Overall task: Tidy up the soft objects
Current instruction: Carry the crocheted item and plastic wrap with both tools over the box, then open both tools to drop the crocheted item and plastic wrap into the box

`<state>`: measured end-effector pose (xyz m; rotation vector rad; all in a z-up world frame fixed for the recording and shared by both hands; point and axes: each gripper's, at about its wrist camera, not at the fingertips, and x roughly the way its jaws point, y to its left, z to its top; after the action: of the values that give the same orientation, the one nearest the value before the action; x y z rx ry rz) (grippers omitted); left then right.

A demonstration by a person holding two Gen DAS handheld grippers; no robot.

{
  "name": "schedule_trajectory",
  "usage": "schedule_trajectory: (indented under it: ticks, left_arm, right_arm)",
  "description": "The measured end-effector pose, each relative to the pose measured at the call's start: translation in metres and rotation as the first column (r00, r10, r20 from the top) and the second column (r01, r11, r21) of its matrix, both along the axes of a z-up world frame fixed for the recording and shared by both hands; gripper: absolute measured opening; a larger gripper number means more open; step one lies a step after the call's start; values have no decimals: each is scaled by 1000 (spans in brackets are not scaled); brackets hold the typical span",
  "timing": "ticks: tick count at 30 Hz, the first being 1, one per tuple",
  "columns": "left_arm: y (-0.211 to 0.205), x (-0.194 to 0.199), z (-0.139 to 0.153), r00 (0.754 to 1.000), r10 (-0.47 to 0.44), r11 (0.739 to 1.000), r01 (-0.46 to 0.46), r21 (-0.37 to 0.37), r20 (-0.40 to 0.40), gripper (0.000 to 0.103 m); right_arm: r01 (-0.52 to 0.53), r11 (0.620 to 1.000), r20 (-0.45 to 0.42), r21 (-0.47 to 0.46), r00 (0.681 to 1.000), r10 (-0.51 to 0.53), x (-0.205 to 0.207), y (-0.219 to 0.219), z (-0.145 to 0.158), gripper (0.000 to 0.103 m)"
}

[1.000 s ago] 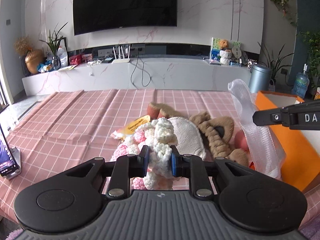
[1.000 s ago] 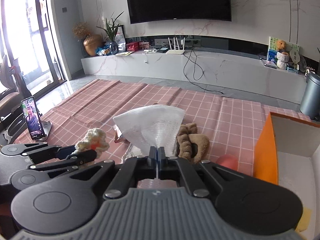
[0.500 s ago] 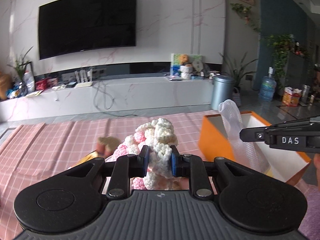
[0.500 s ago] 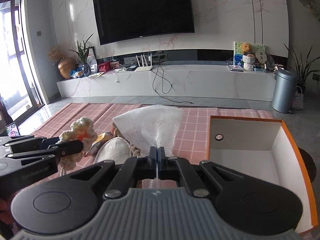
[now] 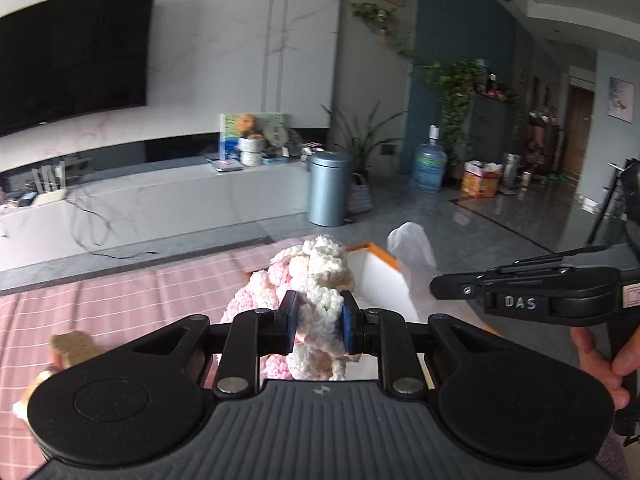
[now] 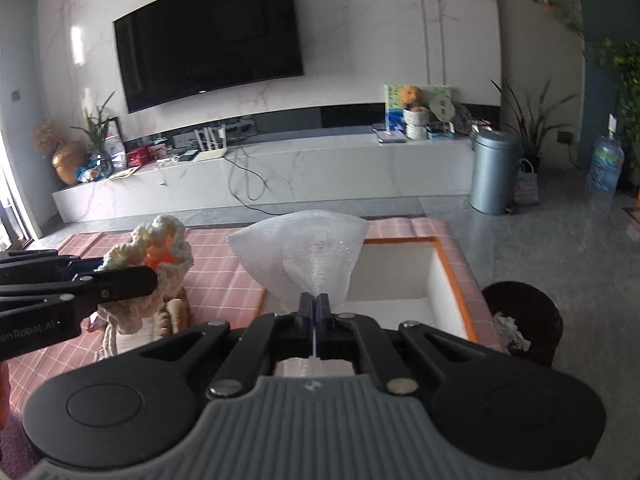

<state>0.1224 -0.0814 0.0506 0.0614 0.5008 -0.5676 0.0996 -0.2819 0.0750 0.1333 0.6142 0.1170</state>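
Right wrist view shows the relation that matters most: the orange box [image 6: 452, 276] lies straight ahead of and below the right gripper [image 6: 316, 304], its white inside open upward, set at the far right corner of the table under the pink checked cloth [image 6: 216, 272]. The right jaws are pressed fully together on a pinch of the clear bubble-wrap bag [image 6: 308, 252], which fans upward and forward from the pinch, so its wide end already hangs over the near left edge of the box. The left gripper [image 6: 120, 284] comes in from the left of this view, over the cloth and short of the box's left wall.

In the left wrist view the left gripper [image 5: 318, 320] is clamped partway on the pink and white crocheted toy [image 5: 304, 280]; the blue pads [image 5: 289, 316] squeeze its middle, and its long axis runs up and down through the jaws, a lump above and strands below. The box corner [image 5: 376, 276] shows just beyond and to the right of the toy, with the bag [image 5: 412, 248] beyond that.

So the right hand is the nearer to the opening, I judge, and only needs to go down and let go; the left must carry on rightward over the wall first (the dangling strands could catch on it). A brown plush piece [image 5: 72, 346] lies on the cloth by the left edge, apart from both grippers.
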Motion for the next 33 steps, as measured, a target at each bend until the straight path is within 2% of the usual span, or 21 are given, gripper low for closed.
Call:
schedule_trajectory:
  ticks: [6,8,12,15,21,27,33]
  left_arm:
    - [-46,25,-21,991,-103,991,110,74,-83,24]
    - [-59,31,-32,988,-119,986,129,106,-101,24]
    - [-81,40,-55,969,-157,968,190,164,-192,24]
    - [-89,40,-70,955,-190,951,237,199,-229,24]
    - [-97,33,-89,943,-232,923,291,253,-240,24]
    - [-103,36,-94,935,-252,907,318,277,-251,24]
    - [-108,34,-99,927,-263,883,343,319,-267,24]
  right_arm:
    - [22,999,-80,27,997,-20,17,-24,-21,0]
    - [27,1000,-97,5,995,-26,23,-27,-29,0]
    - [24,999,-158,-22,987,-27,36,-33,-50,0]
    - [12,999,-210,-40,977,-20,41,-36,-68,0]
    - [9,1000,-291,-29,956,-17,48,-44,-92,0]
    - [-8,997,-339,-77,941,-19,52,-40,-104,0]
    - [2,996,-335,-92,942,-33,47,-41,-102,11]
